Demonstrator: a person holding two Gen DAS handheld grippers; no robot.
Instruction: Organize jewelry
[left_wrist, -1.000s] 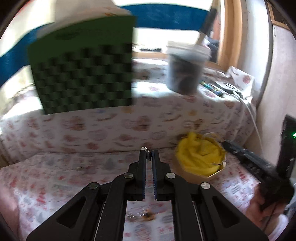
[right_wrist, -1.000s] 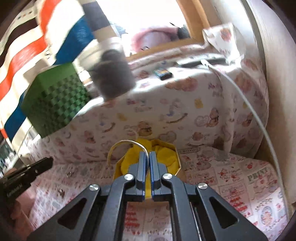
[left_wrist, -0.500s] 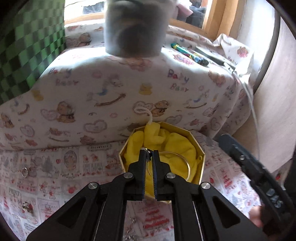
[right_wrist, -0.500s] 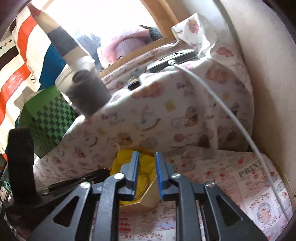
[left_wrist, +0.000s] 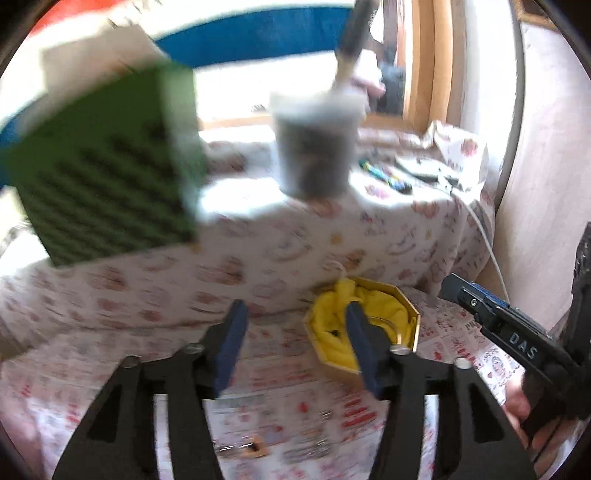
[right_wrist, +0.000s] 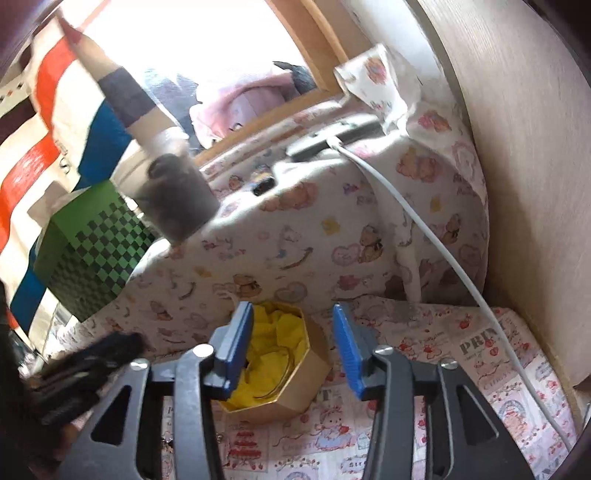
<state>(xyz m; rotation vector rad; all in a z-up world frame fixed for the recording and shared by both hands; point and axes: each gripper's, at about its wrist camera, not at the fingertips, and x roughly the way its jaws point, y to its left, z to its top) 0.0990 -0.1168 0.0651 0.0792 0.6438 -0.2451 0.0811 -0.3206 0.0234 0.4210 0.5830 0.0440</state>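
Observation:
A gold octagonal box (left_wrist: 402, 347) lined with yellow cloth (left_wrist: 384, 310) sits on the printed cover below a raised ledge. A thin gold bangle (right_wrist: 284, 373) lies on the cloth inside the box (right_wrist: 306, 391). My left gripper (left_wrist: 295, 334) hovers short of the box and to its left; its jaws are opening with nothing between them. My right gripper (right_wrist: 291, 343) hangs just above the box's near right side, jaws opening and empty. Each gripper shows in the other's view: the right (left_wrist: 498, 328), the left (right_wrist: 85, 365). Small loose jewelry pieces (left_wrist: 255, 448) lie on the cover near me.
On the ledge stand a green chequered box (right_wrist: 92, 251) and a plastic tub (left_wrist: 314, 147) with a brush in it. A white cable (right_wrist: 424, 229) runs down the ledge at the right beside a wooden wall (right_wrist: 535, 184). A hand (left_wrist: 521, 402) holds the right gripper.
Both grippers went from shut to open. The left held a small piece over the box and is now empty and drawn back. The bangle from the right gripper now lies in the box.

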